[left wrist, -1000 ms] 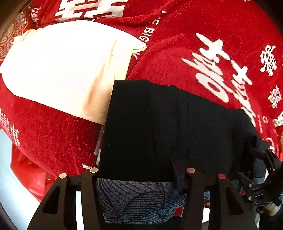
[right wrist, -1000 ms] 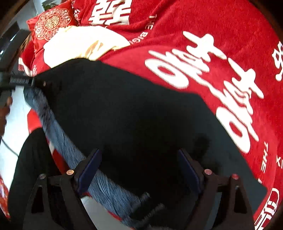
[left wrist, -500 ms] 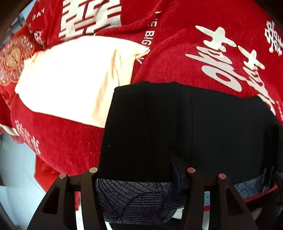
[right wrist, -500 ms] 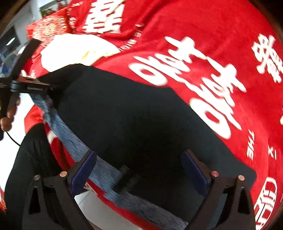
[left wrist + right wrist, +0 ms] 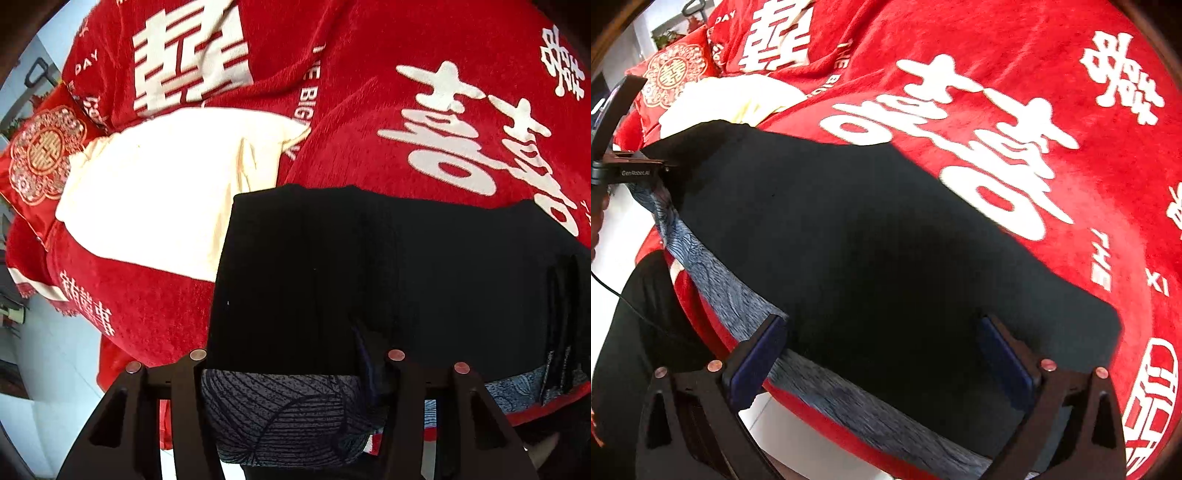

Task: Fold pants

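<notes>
The left gripper [image 5: 295, 365] is seen with its fingers [image 5: 373, 365] about half apart and closing, and the near edge of the black pants [image 5: 369, 266] lies between them; whether the pads actually press on the cloth cannot be told, since the dark fabric hides them. In the right wrist view that gripper meets the far left corner of the pants. The right gripper [image 5: 882, 354] is opened to its widest and is opening further: its blue-padded fingers [image 5: 757, 354] are spread well apart over the near edge of the pants, and no pad is seen pressing on the cloth.

The pants are spread flat as a broad dark panel on a bed covered by a red blanket [image 5: 406, 92] printed with large white characters. A blue-grey patterned band [image 5: 713, 280] is exposed along the near edge of the pants, at the rim of the bed. Just beside the pants, to their upper left, a cream folded cloth [image 5: 155, 195] is laid on the blanket. Beyond it a red embroidered cushion [image 5: 40, 158] is seen. A pale floor [image 5: 48, 369] is visible below the bed's edge.
</notes>
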Action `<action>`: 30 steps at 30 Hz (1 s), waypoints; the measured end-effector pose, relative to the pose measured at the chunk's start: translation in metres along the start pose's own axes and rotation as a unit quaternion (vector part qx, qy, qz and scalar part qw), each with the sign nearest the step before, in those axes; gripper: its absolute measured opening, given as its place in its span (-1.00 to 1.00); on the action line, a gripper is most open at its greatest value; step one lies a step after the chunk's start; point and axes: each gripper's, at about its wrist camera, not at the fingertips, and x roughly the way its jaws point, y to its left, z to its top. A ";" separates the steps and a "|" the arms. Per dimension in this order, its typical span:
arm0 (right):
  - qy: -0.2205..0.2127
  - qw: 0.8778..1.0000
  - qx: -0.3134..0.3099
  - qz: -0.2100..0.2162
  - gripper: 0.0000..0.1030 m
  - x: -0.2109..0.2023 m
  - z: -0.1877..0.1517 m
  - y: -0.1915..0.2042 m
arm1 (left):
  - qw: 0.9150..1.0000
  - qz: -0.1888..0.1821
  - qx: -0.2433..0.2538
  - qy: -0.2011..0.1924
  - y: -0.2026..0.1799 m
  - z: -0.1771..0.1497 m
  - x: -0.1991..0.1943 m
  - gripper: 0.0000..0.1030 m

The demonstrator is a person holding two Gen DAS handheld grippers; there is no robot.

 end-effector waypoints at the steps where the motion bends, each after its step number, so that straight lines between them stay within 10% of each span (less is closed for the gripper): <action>1: 0.001 1.000 0.002 -0.004 1.00 0.001 0.000 -0.005 | 1.000 0.002 0.001 -0.003 -0.003 0.002 -0.004 0.00; 14: -0.006 0.995 0.093 -0.034 1.00 -0.024 -0.048 -0.091 | 0.997 -0.020 0.053 -0.055 -0.072 0.014 -0.072 -0.43; 30: -0.042 0.990 0.132 -0.018 1.00 -0.044 -0.064 -0.111 | 0.986 -0.034 0.123 -0.107 -0.155 0.004 -0.126 -0.50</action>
